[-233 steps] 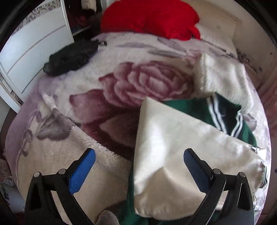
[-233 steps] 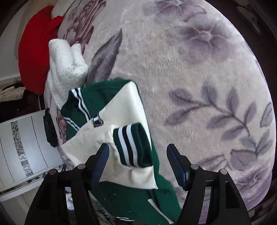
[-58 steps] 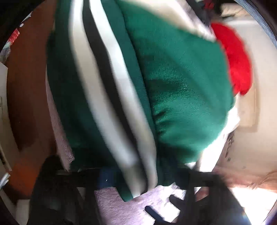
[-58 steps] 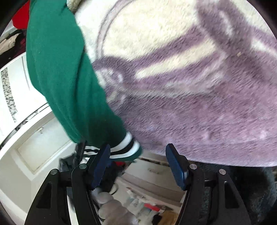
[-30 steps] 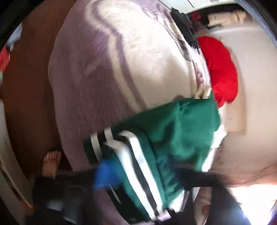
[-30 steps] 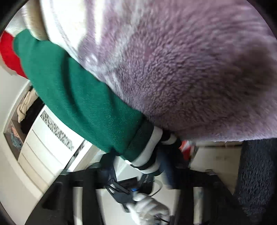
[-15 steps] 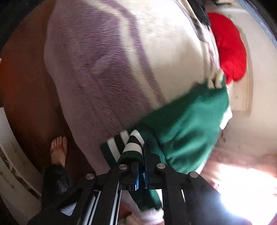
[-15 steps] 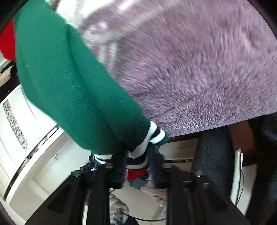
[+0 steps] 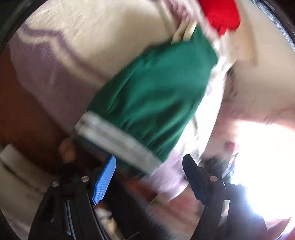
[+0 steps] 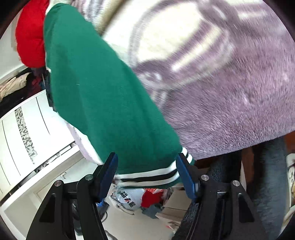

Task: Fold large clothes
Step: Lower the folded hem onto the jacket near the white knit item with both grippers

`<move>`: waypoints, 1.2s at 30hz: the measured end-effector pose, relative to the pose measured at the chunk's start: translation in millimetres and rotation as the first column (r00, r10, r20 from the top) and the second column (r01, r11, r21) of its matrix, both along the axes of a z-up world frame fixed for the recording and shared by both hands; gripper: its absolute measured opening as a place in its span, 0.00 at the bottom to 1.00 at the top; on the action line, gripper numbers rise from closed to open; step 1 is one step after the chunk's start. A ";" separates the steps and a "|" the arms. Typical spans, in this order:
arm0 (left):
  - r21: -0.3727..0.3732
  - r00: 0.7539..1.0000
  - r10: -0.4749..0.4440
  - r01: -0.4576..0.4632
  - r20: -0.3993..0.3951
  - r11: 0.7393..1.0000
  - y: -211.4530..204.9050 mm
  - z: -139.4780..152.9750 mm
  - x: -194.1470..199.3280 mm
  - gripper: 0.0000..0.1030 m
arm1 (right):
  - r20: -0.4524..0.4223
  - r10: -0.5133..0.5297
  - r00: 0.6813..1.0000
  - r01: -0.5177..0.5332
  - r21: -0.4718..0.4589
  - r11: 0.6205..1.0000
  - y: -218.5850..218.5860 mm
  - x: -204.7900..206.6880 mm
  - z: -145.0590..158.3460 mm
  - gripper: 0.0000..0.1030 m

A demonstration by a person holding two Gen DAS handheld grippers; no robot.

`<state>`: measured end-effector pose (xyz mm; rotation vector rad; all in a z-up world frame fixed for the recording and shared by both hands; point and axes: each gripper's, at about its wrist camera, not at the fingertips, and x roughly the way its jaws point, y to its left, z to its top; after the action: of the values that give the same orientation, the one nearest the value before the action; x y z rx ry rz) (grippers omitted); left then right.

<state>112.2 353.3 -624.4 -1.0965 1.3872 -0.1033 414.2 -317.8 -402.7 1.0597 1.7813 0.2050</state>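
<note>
The green jacket [image 9: 156, 88] lies spread on the fleece bed blanket [image 9: 64, 55], its white-and-black striped hem [image 9: 114, 140] at the bed's near edge. In the blurred left wrist view, my left gripper [image 9: 149, 177] sits just below the hem. Its jaws are opening and nothing is between them. In the right wrist view the same jacket [image 10: 103, 96] runs down to my right gripper [image 10: 147, 175]. Those jaws are opening too. The striped hem [image 10: 147, 181] hangs loosely between the fingers [image 10: 108, 173], and the pads do not press on it.
A red garment [image 10: 29, 37] lies at the far end of the bed, red again in the left view [image 9: 219, 16]. A white wardrobe [image 10: 24, 133] stands on the left. A plastic bag [image 10: 127, 199] and boxes clutter the floor below. A dark fuzzy shape [image 10: 267, 184] stands at the right.
Half a second ago both grippers were shut on the striped hem. Both have since opened and let it go, and the hem rests at the bed's edge. Both hands have risen.
</note>
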 end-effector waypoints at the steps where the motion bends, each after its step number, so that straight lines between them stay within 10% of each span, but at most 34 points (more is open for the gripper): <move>1: -0.004 0.999 -0.013 0.013 -0.034 1.000 -1.4 0.0 -9.7 0.71 | 0.011 0.010 1.000 -0.010 -0.001 1.000 -1.3 12.6 10.6 0.65; 7: -0.041 0.990 0.098 -0.094 0.106 0.995 17.2 29.5 51.3 0.71 | 0.099 0.029 0.995 -0.029 0.002 1.000 -7.9 98.0 50.8 0.65; 14: 0.177 0.948 -0.043 -0.014 0.316 0.984 5.2 35.1 267.2 0.71 | 0.245 0.022 0.969 -0.008 -0.056 0.998 -10.4 244.2 47.4 0.65; 22: 0.385 0.955 -0.267 0.199 0.131 0.901 -14.2 -61.9 460.5 0.69 | 0.330 0.104 0.938 -0.078 -0.090 0.993 9.9 409.9 -33.8 0.81; 24: 0.450 0.930 -0.332 0.232 0.158 0.863 -27.5 -61.9 470.6 0.50 | 0.342 0.144 0.929 -0.113 -0.107 0.988 18.2 441.9 -60.8 0.81; 25: 0.467 0.922 -0.345 0.231 0.174 0.853 -31.4 -58.4 472.0 0.09 | 0.342 0.155 0.927 -0.124 -0.112 0.986 19.7 458.9 -65.8 0.81; 28: 0.426 0.913 -0.299 0.162 0.277 0.890 -19.6 -45.2 463.5 0.05 | 0.343 0.187 0.920 -0.173 -0.071 0.982 28.4 510.7 -84.8 0.81; 32: 0.351 0.927 -0.165 0.038 0.337 0.936 22.0 -38.8 459.7 0.04 | 0.377 0.161 0.912 -0.172 -0.005 0.985 42.2 539.0 -97.0 0.24; 36: 0.279 0.962 -0.136 0.066 0.237 0.958 31.6 -91.8 481.3 0.06 | 0.416 0.177 0.892 -0.168 -0.059 0.984 49.0 564.2 -84.1 0.15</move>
<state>593.4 384.9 -716.1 -0.7565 1.1855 -0.1219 978.4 -268.8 -486.8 0.7683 1.4766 0.4871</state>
